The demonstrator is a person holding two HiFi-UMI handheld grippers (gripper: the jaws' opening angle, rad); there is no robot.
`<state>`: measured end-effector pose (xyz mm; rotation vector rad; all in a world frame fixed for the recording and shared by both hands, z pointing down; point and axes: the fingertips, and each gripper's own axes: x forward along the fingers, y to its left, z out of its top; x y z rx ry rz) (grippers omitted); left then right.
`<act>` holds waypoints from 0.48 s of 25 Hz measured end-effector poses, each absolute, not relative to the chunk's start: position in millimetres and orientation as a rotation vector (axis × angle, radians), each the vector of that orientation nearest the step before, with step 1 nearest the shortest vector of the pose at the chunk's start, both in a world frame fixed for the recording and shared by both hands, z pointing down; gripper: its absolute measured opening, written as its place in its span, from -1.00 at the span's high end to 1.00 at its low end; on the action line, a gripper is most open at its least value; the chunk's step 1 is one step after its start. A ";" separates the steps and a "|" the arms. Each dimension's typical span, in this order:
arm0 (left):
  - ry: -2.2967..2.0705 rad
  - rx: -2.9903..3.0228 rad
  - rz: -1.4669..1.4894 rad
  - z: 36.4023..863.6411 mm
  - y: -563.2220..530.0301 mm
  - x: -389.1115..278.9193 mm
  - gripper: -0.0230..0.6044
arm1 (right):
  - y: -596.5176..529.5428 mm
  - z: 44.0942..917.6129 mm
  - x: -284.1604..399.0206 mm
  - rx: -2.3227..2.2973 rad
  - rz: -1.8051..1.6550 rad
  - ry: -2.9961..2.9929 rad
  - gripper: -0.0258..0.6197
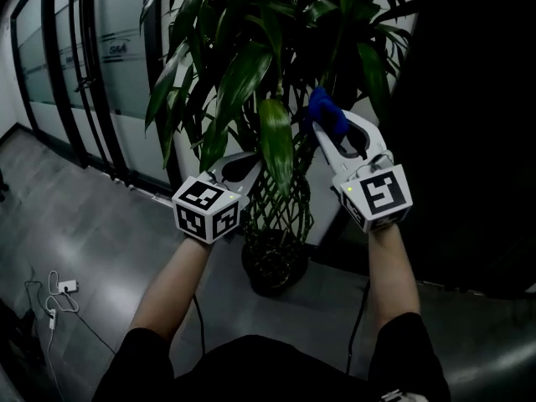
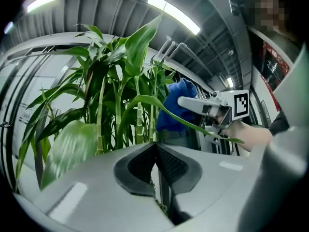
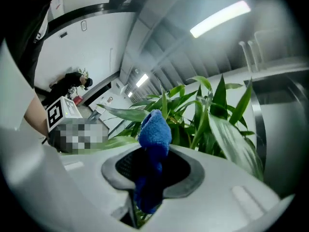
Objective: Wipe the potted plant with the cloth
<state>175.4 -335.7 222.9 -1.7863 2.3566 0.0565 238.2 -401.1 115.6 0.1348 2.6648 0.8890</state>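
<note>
The potted plant (image 1: 251, 65) stands on the grey floor (image 1: 109, 233), its latticed stems rising from a dark pot (image 1: 275, 262). The right gripper's (image 1: 325, 128) fingers pinch the blue cloth (image 1: 328, 115) among the leaves. The left gripper (image 1: 251, 162), fingers pressed together on nothing, sits just beside a drooping leaf (image 1: 276, 145).

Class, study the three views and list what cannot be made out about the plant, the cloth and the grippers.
Pot: head view, dark and screened by the braided stems; soil unreadable.
Cloth: right gripper view, lower end buried in the right gripper; full extent unknown.
Near leaf: left gripper view, blurred; any dust unreadable.
Plant top: head view, cut off by the upper edge.
</note>
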 end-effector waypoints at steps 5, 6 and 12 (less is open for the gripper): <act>2.344 -1.800 0.005 216.4 -343.1 167.4 0.91 | -370.3 86.9 225.1 0.122 1.035 2.605 0.59; 2.345 -1.806 -0.013 217.0 -345.3 166.6 0.91 | -363.0 89.1 221.3 0.128 1.087 2.604 0.59; 2.301 -1.831 -0.056 206.6 -353.4 169.0 0.91 | -331.2 130.4 196.8 0.130 1.508 2.589 0.59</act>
